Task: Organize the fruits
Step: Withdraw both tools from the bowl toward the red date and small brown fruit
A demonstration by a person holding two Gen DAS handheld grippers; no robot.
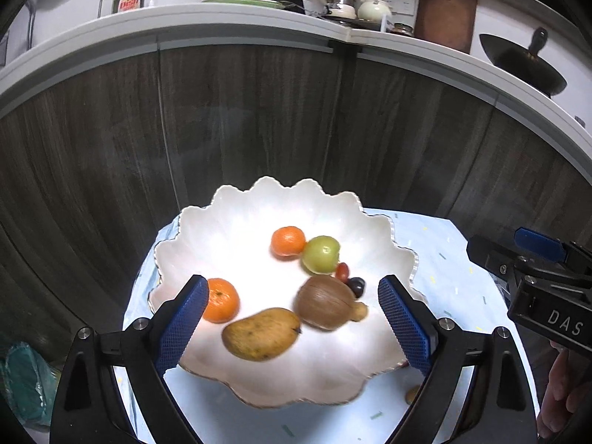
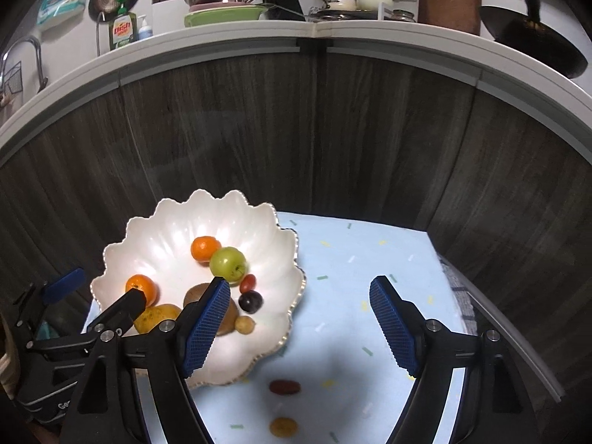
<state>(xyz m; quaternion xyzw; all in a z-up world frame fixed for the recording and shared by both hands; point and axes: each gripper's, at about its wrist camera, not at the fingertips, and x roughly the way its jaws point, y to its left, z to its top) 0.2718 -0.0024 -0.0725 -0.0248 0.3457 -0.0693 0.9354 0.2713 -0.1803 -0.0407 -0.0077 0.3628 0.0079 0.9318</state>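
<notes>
A white scalloped bowl (image 1: 281, 188) (image 2: 207, 199) on a pale blue cloth (image 2: 370, 259) holds two oranges (image 1: 288, 241) (image 1: 221, 299), a green apple (image 1: 321, 254), a mango (image 1: 262, 333), a brown round fruit (image 1: 325, 303), a dark grape (image 2: 250, 301) and a small red fruit (image 2: 248, 283). My left gripper (image 1: 294, 327) hovers open over the bowl's near side, touching nothing. My right gripper (image 2: 299, 325) is open above the cloth at the bowl's right rim. On the cloth below it lie a red oblong fruit (image 2: 284, 387) and a small orange-yellow fruit (image 2: 283, 426).
Dark wood cabinet fronts (image 2: 333, 129) rise just behind the cloth, under a white counter edge (image 2: 314, 29) crowded with dishes, a dish soap bottle (image 2: 122, 31) and a black wok (image 2: 536, 44). A hand (image 1: 562, 388) shows at the lower right of the left wrist view.
</notes>
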